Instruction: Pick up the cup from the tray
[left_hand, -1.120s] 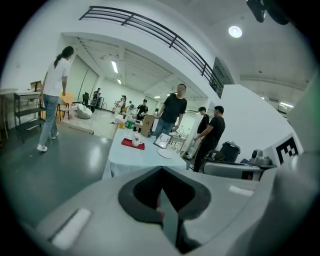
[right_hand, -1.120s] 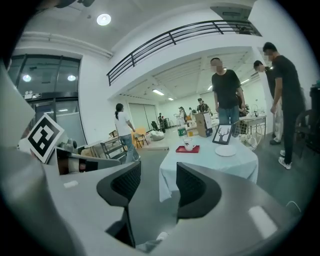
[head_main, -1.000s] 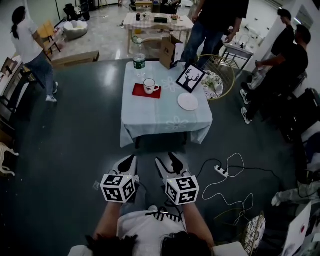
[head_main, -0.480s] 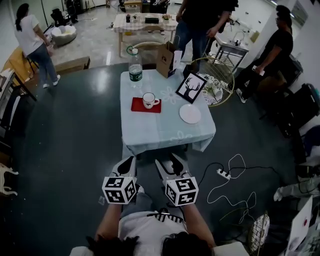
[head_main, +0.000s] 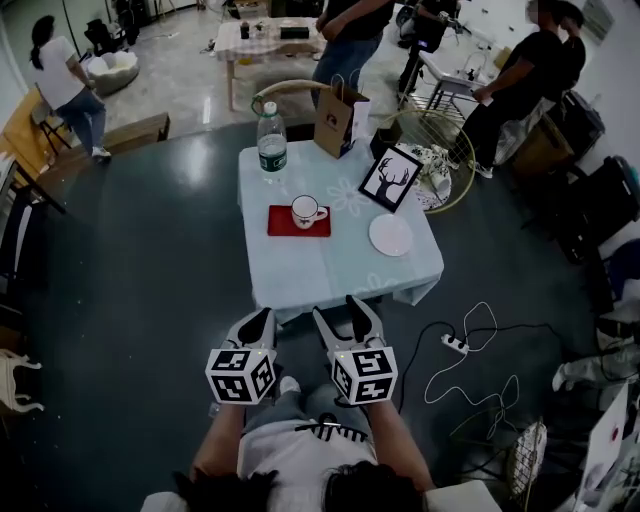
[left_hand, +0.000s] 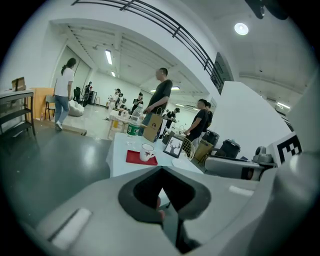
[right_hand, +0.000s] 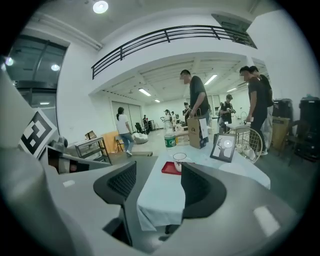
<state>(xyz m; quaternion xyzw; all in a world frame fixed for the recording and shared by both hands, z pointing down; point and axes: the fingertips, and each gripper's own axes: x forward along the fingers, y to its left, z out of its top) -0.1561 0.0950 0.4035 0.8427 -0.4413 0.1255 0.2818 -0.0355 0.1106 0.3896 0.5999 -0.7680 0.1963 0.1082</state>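
A white cup stands upright on a small red tray on a table with a pale blue cloth. Both grippers hang well short of the table's near edge, over the dark floor. My left gripper is shut with nothing in it, and my right gripper is open and empty. In the left gripper view the cup and tray show far beyond the closed left gripper. In the right gripper view the cup and tray sit between the parted fingers of the right gripper.
On the table stand a water bottle, a brown paper bag, a framed deer picture and a white plate. A round wire chair is at the table's right. A power strip with cable lies on the floor. People stand beyond the table.
The table, cup and tray have drawn closer in the head view. Both grippers keep the same pose, left shut and right open.
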